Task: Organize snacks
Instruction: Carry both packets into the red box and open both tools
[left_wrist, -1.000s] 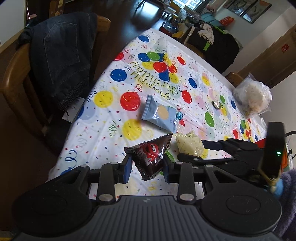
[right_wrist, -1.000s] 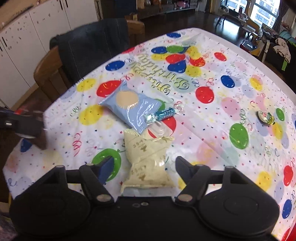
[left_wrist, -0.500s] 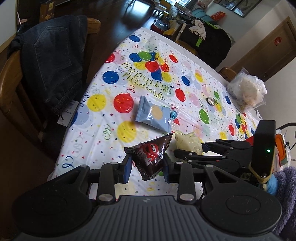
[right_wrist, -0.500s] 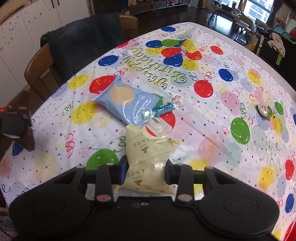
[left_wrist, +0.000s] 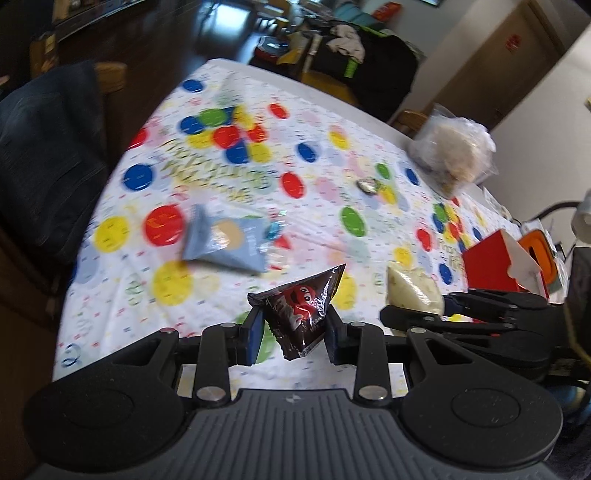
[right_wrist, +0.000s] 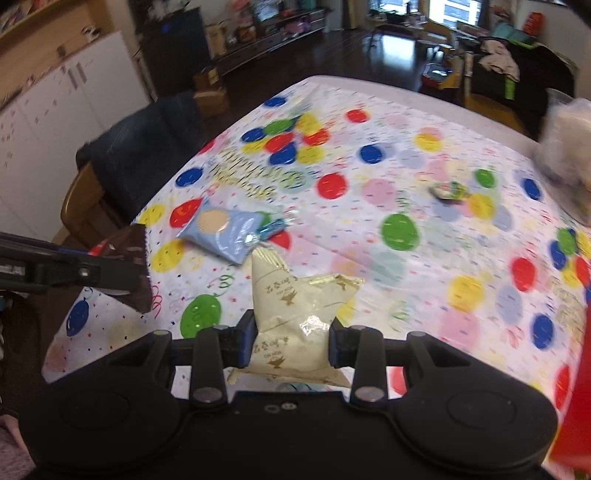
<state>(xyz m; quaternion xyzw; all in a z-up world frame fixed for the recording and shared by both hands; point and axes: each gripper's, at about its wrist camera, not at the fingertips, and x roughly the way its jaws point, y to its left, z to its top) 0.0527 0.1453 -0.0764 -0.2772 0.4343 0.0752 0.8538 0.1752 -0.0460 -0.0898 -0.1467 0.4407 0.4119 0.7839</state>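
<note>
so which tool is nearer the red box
Right. The right tool, holding the cream packet, sits just beside the red box; the left tool, gripping the brown candy bag, is farther away from it.

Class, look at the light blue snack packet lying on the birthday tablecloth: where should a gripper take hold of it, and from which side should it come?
Probably across its narrower width near the middle, coming from above. The light blue packet lies flat on the tablecloth, so only its top face and side edges are open. Stay off the end where the blue wrapped candy lies against it.
</note>
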